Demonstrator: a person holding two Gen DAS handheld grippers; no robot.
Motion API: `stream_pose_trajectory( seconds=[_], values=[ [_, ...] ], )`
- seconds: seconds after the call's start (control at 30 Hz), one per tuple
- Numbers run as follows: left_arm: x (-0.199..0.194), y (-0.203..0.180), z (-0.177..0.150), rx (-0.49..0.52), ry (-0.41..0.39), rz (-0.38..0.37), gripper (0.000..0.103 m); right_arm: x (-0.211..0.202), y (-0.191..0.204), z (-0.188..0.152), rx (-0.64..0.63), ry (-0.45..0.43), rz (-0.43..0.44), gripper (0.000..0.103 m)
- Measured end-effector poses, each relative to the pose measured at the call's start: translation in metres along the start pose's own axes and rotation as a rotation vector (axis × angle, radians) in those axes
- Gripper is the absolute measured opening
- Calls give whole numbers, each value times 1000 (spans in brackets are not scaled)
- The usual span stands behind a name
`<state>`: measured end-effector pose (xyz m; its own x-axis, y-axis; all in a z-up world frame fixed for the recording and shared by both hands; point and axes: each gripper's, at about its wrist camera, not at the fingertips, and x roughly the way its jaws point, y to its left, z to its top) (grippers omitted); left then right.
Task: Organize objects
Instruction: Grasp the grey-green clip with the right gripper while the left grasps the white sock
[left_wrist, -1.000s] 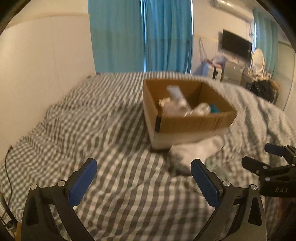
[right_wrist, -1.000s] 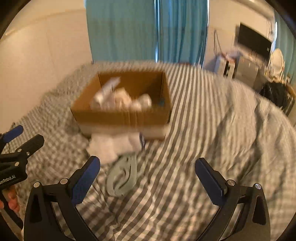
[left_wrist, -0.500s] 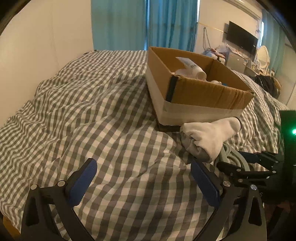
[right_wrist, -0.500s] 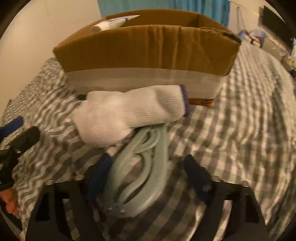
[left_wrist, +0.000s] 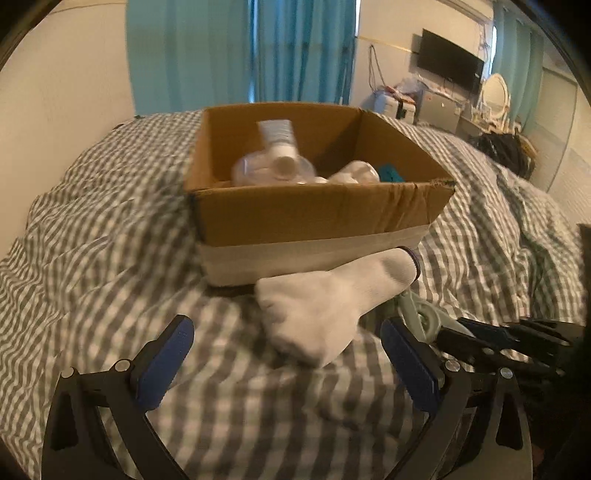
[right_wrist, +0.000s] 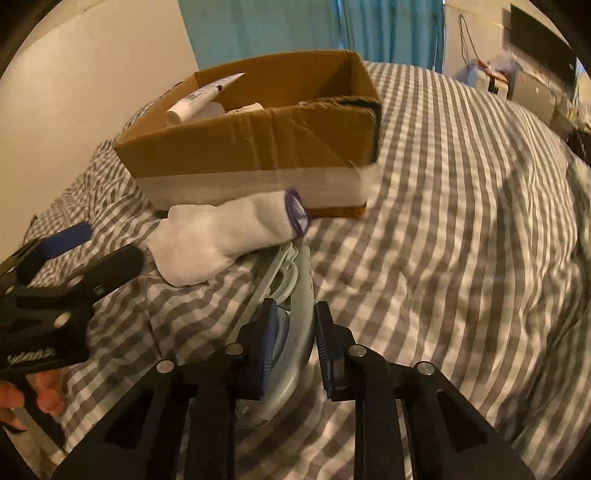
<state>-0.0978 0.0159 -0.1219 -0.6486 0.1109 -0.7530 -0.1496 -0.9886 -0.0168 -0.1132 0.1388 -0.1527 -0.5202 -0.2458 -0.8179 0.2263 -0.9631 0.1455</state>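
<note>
Left wrist view: left gripper (left_wrist: 282, 363) is wide open, nothing between its blue pads (left_wrist: 166, 363). White sock (left_wrist: 332, 304) lies dead ahead, just past the gap, long axis running from toe at lower left up to the cuff at upper right, cuff end touching or nearly touching the front wall of the cardboard box (left_wrist: 314, 218). Box sits beyond it on the checked duvet (left_wrist: 110, 258), already holding a tube (left_wrist: 279, 138), a clear bottle and some soft white items; blur makes the rest hard to name. Right of the sock, a bit of the pale green hanger (left_wrist: 417, 314) shows, with the right gripper (left_wrist: 480, 338) on it. Most of the hanger is hidden behind this gripper's right finger and the sock.

Right wrist view: right gripper (right_wrist: 293, 345) is nearly closed and clamped on the hanger (right_wrist: 295, 280), pads on either side of its curved frame. Hanger's long axis runs straight away from the tongs toward the box (right_wrist: 255, 147), far end tucked under the sock's (right_wrist: 225, 236) cuff. Near end is cut off behind the fingers. Left gripper (right_wrist: 70, 251) sits at left edge, apart from the sock.

My read: right has the hanger; lifting it will likely drag or tip the sock. Left is nearer the sock and lined up on its toe end. Can't tell whether the hanger hook is snagged in the sock.
</note>
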Motion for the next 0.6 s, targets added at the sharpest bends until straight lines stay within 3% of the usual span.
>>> stream_pose_trajectory(
  seconds=[0.1,0.2,0.23,0.3,0.4,0.6],
  values=[
    [24,-11,1,24,58,18,103,-11,-8,-3,9,-26,-4,19],
    [43,-16,2,41,118,-30,100,-23,-15,1,13,-66,-53,12],
    [50,-19,2,49,138,-52,96,-27,-18,2,22,-73,-57,11],
    [60,-21,1,60,166,-21,75,-30,-24,4,43,-84,-64,11],
    [58,-18,0,54,156,-4,59,-27,-24,12,40,-78,-75,11],
    [25,-10,-5,33,95,7,51,-36,-22,11,35,-96,-76,11]
  ],
)
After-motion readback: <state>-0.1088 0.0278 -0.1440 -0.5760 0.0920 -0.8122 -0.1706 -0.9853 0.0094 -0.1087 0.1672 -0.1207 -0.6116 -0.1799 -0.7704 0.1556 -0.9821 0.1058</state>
